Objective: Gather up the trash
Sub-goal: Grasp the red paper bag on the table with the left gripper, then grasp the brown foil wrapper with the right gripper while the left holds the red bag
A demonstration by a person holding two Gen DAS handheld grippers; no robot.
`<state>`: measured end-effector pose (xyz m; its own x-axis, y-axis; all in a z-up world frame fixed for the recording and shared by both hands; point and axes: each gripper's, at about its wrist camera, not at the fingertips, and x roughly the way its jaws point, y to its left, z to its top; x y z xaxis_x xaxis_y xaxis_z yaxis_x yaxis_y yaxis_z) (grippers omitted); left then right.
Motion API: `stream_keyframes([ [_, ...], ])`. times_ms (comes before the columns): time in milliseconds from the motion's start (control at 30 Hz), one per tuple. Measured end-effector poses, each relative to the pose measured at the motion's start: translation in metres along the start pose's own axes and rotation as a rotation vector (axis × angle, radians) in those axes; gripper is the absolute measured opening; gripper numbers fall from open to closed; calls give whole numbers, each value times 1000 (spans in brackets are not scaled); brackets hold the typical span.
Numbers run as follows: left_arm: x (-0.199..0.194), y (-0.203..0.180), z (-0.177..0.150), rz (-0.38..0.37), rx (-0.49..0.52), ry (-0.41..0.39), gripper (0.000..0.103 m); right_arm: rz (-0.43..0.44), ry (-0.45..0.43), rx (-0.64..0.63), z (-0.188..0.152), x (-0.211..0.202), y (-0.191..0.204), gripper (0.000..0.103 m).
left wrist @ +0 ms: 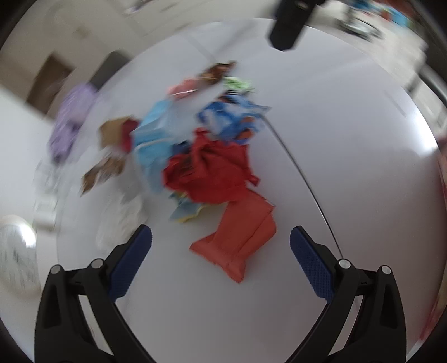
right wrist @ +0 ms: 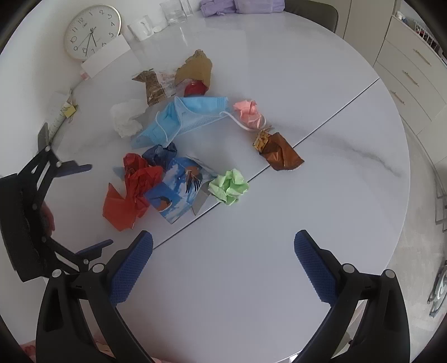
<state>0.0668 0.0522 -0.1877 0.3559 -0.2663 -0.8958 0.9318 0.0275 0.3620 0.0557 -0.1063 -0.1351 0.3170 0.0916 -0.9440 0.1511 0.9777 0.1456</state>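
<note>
Black gripper (right wrist: pixel 223 262), blue dimpled pads (right wrist: pixel 131 270), silver screws.

I'm over a round white table (right wrist: pixel 279 83) with faint grey veins and a dark seam (right wrist: pixel 279 156) across it. A clock (right wrist: pixel 93 30) leans on the white wall (right wrist: pixel 25 92) at the far left, with a white card (right wrist: pixel 107 55), a mug (right wrist: pixel 141 28) and glasses (right wrist: pixel 173 11) beside it. Cream drawers (right wrist: pixel 410 75) stand at the right over pale speckled floor (right wrist: pixel 413 251). A grey chair (right wrist: pixel 313 11) sits beyond the table. Light is soft and even.

Obscured and unclear items

Your left wrist view is motion-blurred: the trash pile (left wrist: pixel 195 145) lacks detail. An envelope (right wrist: pixel 107 57) partly hides the clock (right wrist: pixel 92 32) in your right view.
</note>
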Motion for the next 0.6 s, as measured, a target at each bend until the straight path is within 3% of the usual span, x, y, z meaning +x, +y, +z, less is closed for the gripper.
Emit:
stream_keyframes([
  [133,14,-3,-1,-123,127,23,82,-15,14,17,-1,1,0,100],
  [233,25,-4,-4,-151,197,34,81,-18,17,44,0,1,-5,100],
  [333,29,6,-3,-231,172,39,71,0,20,62,1,2,-8,100],
  [500,26,14,-7,-380,102,54,41,31,36,44,5,8,-5,100],
  [600,26,21,-12,-419,29,41,39,70,53,56,7,13,-2,100],
])
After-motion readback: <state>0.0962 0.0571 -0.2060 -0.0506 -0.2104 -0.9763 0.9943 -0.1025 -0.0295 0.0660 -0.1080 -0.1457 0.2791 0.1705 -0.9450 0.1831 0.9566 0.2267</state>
